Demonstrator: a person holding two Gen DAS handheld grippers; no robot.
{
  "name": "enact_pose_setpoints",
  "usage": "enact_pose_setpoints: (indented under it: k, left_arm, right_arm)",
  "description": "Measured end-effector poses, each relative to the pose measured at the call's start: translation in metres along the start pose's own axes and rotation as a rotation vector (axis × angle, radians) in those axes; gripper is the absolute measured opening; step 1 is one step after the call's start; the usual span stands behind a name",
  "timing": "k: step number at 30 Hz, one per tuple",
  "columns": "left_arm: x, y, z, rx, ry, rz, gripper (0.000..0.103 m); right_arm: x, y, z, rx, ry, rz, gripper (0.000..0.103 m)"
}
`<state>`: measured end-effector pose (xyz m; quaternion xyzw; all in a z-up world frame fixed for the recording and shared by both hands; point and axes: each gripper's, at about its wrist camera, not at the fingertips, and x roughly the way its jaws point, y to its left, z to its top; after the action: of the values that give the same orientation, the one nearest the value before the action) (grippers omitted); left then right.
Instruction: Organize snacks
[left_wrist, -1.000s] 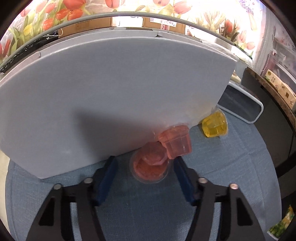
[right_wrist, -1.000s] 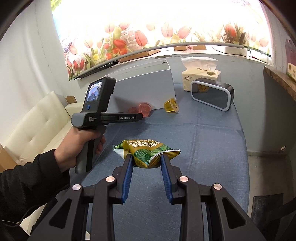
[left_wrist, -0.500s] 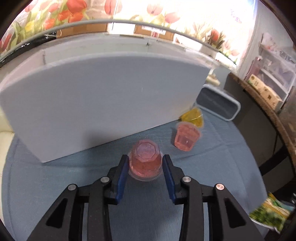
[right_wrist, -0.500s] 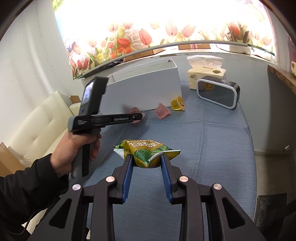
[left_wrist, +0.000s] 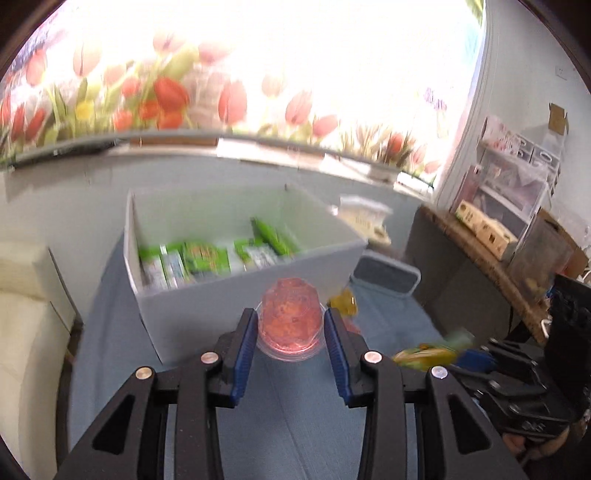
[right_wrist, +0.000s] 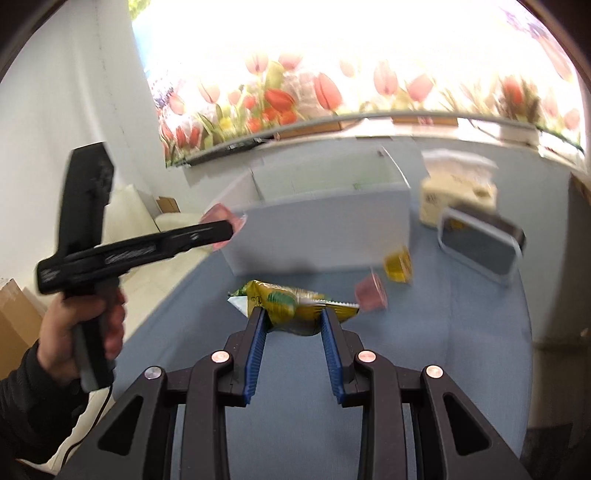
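My left gripper (left_wrist: 289, 325) is shut on a pink jelly cup (left_wrist: 290, 320) and holds it up in the air in front of the grey box (left_wrist: 240, 291). The box holds several green snack packs (left_wrist: 207, 256). My right gripper (right_wrist: 291, 321) is shut on a yellow-green snack bag (right_wrist: 291, 301) above the blue table. A second pink jelly cup (right_wrist: 371, 295) and a yellow jelly cup (right_wrist: 399, 265) lie on the table near the box's right corner. The left gripper and its cup (right_wrist: 221, 225) also show in the right wrist view, raised beside the box.
A grey speaker (right_wrist: 480, 243) and a tissue box (right_wrist: 456, 195) stand to the right of the grey box. A cream sofa (left_wrist: 26, 332) lies left of the table. A wooden shelf (left_wrist: 491, 266) with boxes runs along the right.
My left gripper closed on the pink jelly cup and lifted it from the table to the level of the box's rim. My right gripper moved forward with the bag.
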<state>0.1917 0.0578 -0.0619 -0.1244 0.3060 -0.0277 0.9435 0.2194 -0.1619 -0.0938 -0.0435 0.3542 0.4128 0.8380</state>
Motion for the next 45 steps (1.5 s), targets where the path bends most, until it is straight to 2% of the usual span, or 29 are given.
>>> enact_pose_setpoints:
  k: [1,4,6,7,12,13,15,16,17,18,23,34,45]
  left_arm:
    - [0.000,0.001,0.007,0.002,-0.009,0.004,0.041]
    - [-0.006,0.015,0.030,-0.006,-0.042,0.010,0.041]
    - [0.001,0.023,0.040,-0.010,-0.038,0.044,0.041]
    - [0.004,0.029,0.043,-0.023,-0.038,0.026,0.041]
    - [0.013,0.043,0.039,-0.018,-0.020,0.046,0.041]
    - [0.014,0.044,0.038,-0.018,-0.018,0.047,0.041]
    - [0.014,0.046,0.034,-0.033,-0.019,0.031,0.041]
    - [0.013,0.046,0.033,-0.035,-0.017,0.027,0.041]
    - [0.012,0.044,0.030,-0.032,-0.018,0.024,0.041]
    - [0.010,0.043,0.028,-0.027,-0.021,0.022,0.041]
    - [0.003,0.034,0.016,-0.008,-0.008,0.003,0.041]
    - [-0.011,0.025,0.004,0.017,-0.002,-0.016,0.041]
    - [-0.013,0.029,0.003,0.006,0.001,-0.019,0.041]
  right_arm:
    - [0.004,0.001,0.012,-0.010,-0.007,0.004,0.000]
    - [0.021,0.000,0.048,-0.034,-0.013,0.005,0.000]
    - [0.039,0.004,0.063,-0.100,0.001,-0.037,0.000]
    - [0.048,0.002,0.068,-0.108,0.019,-0.046,0.000]
    - [0.056,0.006,0.058,-0.114,0.046,-0.038,0.001]
    - [0.058,0.006,0.052,-0.109,0.061,-0.030,0.003]
    - [0.063,0.003,0.038,-0.101,0.076,-0.058,0.025]
    - [0.067,0.001,0.031,-0.104,0.082,-0.068,0.059]
    - [0.072,-0.002,0.023,-0.099,0.092,-0.072,0.081]
    - [0.076,-0.004,0.018,-0.092,0.095,-0.067,0.084]
    - [0.097,-0.012,0.002,-0.097,0.153,-0.056,0.084]
    - [0.146,-0.002,-0.005,-0.200,0.258,-0.045,0.084]
    - [0.168,-0.007,-0.014,-0.245,0.326,-0.099,0.083]
